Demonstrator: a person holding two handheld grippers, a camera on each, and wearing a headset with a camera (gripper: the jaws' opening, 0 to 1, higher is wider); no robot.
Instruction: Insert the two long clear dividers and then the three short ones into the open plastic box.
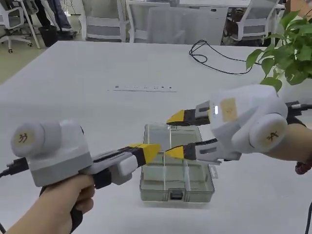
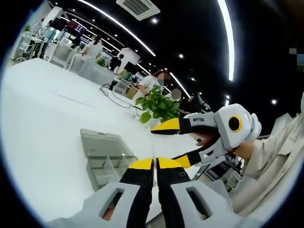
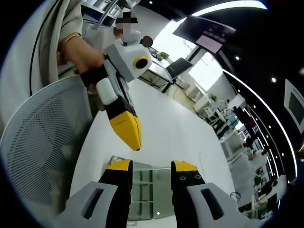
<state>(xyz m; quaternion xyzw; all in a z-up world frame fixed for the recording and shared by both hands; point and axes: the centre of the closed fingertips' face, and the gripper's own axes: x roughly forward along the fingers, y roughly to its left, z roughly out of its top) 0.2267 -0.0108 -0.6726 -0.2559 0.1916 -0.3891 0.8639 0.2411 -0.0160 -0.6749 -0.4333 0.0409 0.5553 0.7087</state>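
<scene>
The clear plastic box [image 1: 176,181] lies open on the white table, its lid [image 1: 157,131] folded back. Clear dividers [image 1: 187,165] stand inside and split it into compartments. My left gripper [image 1: 155,148] is shut and empty, its yellow tips just over the box's left edge. My right gripper [image 1: 171,135] is open and empty, hovering above the box from the right. In the left gripper view my left gripper [image 2: 155,163] points at the box [image 2: 105,154], with the right gripper [image 2: 164,142] beside it. In the right gripper view my right gripper [image 3: 152,166] straddles the box [image 3: 152,190], and the left gripper [image 3: 134,142] is opposite.
A green plant [image 1: 287,46] stands at the table's right edge, and a black cable [image 1: 214,56] loops at the back. A thin strip [image 1: 141,88] lies mid-table. White chairs [image 1: 102,19] line the far side. A mesh chair back [image 3: 42,142] is near the person.
</scene>
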